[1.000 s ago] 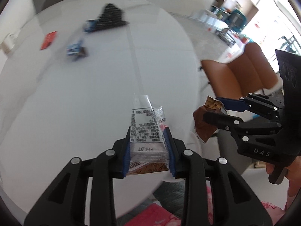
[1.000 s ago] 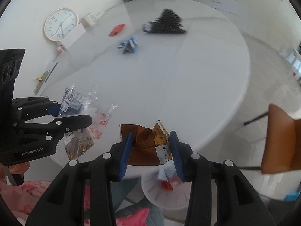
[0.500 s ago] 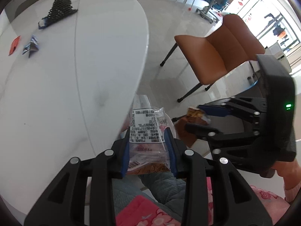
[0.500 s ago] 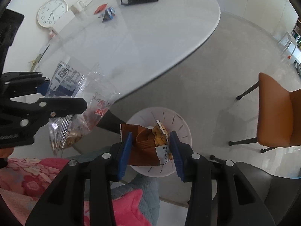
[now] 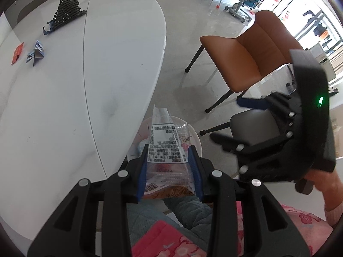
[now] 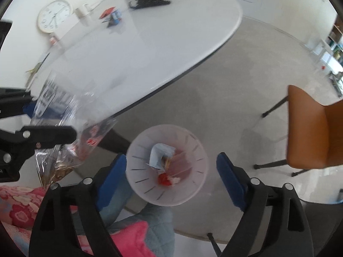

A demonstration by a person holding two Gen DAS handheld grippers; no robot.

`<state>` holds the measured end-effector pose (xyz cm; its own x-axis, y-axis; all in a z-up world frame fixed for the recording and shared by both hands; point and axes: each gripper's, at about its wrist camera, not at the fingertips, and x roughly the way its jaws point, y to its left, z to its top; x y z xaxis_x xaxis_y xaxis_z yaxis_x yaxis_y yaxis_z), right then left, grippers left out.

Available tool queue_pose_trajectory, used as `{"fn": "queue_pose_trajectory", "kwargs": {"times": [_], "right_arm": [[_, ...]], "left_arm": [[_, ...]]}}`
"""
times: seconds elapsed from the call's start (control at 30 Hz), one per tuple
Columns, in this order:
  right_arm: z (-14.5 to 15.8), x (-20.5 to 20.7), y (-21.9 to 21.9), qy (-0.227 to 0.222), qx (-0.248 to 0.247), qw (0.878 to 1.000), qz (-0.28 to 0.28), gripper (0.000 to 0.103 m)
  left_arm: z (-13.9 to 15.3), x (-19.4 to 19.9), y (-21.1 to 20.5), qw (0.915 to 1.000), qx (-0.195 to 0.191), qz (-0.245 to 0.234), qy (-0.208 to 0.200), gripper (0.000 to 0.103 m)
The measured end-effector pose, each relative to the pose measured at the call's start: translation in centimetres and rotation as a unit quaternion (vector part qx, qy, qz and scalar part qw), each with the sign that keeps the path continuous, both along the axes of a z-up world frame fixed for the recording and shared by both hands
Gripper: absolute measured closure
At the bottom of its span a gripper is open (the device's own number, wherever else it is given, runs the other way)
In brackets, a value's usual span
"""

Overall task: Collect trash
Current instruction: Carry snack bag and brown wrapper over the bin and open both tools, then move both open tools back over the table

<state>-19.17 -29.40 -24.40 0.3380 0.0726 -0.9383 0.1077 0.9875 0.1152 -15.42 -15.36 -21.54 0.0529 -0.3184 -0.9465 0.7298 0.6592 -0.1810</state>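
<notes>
The left gripper (image 5: pixel 169 167) has its jaws pressed against a clear plastic packet (image 5: pixel 166 147), held out past the counter's near edge. The right gripper (image 6: pixel 169 167) has its jaws spread wide with nothing between them, pointing downward. A hand (image 5: pixel 323 184) grips the right gripper's handle.

Black claw (image 5: pixel 169 171) arms, blue pads (image 5: pixel 142 173), silver screws, green light.

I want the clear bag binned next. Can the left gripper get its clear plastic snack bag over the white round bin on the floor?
Probably yes. The left gripper is shut on the clear plastic snack bag, with the white round bin just beyond it, and the open right gripper sits aside.
</notes>
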Motion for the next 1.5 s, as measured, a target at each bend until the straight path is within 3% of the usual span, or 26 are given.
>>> {"fn": "queue_pose_trajectory", "kwargs": {"times": [0.23, 0.37, 0.53, 1.03, 1.2, 1.27, 1.5], "right_arm": [[1.1, -0.5, -1.8, -0.001, -0.002, 1.000, -0.027, 0.017], [1.2, -0.8, -1.9, 0.000, 0.001, 1.000, -0.029, 0.017], [1.2, -0.8, -1.7, 0.002, -0.001, 1.000, -0.028, 0.017], [2.7, 0.3, -1.2, -0.014, -0.003, 1.000, -0.022, 0.017], [4.1, 2.8, -0.3, -0.033, -0.002, 0.999, -0.004, 0.017], [4.7, 3.9, 0.2, -0.041, -0.002, 0.999, 0.002, 0.011], [6.8, 9.4, 3.2, -0.071, -0.005, 0.997, 0.032, 0.007]], "left_arm": [[-0.7, -0.4, -0.6, 0.9997, 0.007, -0.021, 0.011, 0.062], [-0.6, -0.7, -0.9, 0.9995, 0.009, -0.028, 0.005, 0.035], [-0.2, -1.2, -1.1, 0.9992, 0.006, -0.040, -0.005, 0.023], [1.3, -0.4, -0.2, 0.9996, -0.008, -0.020, -0.018, 0.020], [3.0, 1.3, 1.4, 0.9990, -0.022, 0.015, -0.036, 0.020], [3.5, 2.2, 2.2, 0.9983, -0.023, 0.032, -0.043, 0.020], [5.7, 6.8, 6.1, 0.9928, -0.023, 0.091, -0.074, 0.014]]}}
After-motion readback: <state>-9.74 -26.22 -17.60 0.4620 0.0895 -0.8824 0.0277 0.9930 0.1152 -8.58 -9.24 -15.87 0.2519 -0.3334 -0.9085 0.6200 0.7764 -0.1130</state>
